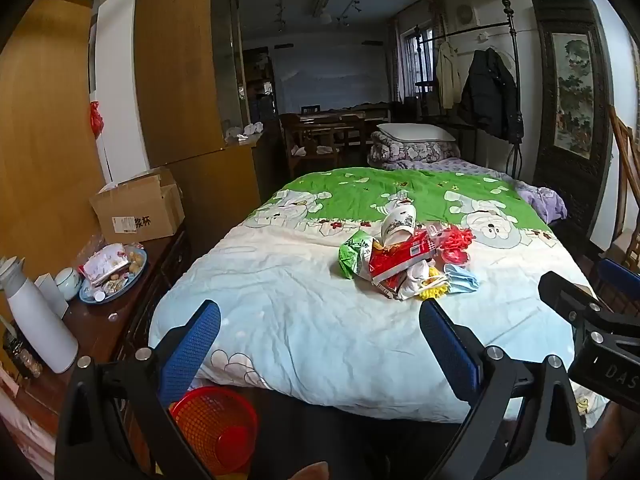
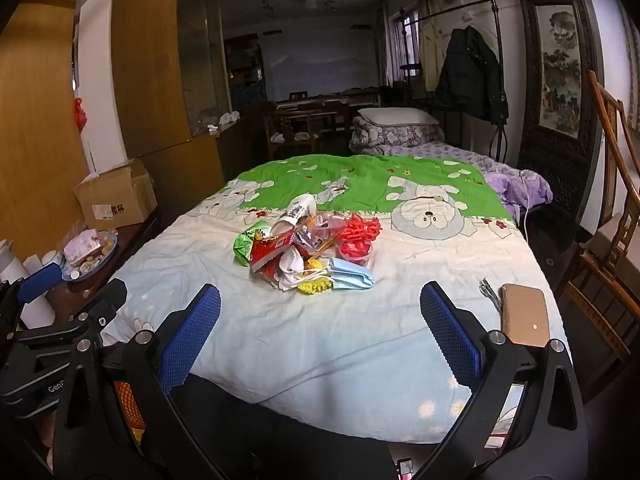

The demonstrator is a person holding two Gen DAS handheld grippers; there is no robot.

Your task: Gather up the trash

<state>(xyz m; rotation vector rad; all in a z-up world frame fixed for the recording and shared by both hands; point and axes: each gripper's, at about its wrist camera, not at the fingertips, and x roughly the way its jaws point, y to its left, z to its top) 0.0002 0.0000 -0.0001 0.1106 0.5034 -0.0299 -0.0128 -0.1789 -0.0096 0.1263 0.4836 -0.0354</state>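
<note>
- The trash pile (image 1: 404, 262) sits on the bed (image 1: 280, 320), near the middle of the quilt, just on the near side of the green band (image 1: 360, 190). It holds a green wrapper (image 1: 352, 254), a red packet (image 1: 400, 258), a white cup (image 1: 398, 224) lying on its side, a red tangle (image 1: 456, 238), a blue face mask (image 1: 462, 278) and something yellow (image 1: 434, 290).
- Left gripper (image 1: 320, 344): jaws wide apart, nothing between them, well short of the pile and above the bed's foot edge.
- Right gripper (image 2: 320, 336): jaws likewise wide apart and empty, also well short of the pile.
- Only the left view shows a red mesh basket (image 1: 216, 426), below the bed's foot edge at its left corner, and a white flask (image 1: 38, 320) on the dark desk (image 1: 108, 332) left of the bed.
- Only the right view shows a tan flat box (image 2: 524, 314) and a pair of scissors (image 2: 490, 294) lying just beside each other, right of the pile near the bed's right edge, and a wooden chair (image 2: 612, 216) beyond that edge.
- Both views show a plate of odds and ends (image 1: 116, 274) and a cardboard box (image 1: 138, 210) on the desk.
- Between the pile and the foot edge the quilt lies bare; left of the pile it is also open up to the bed's left edge.
</note>
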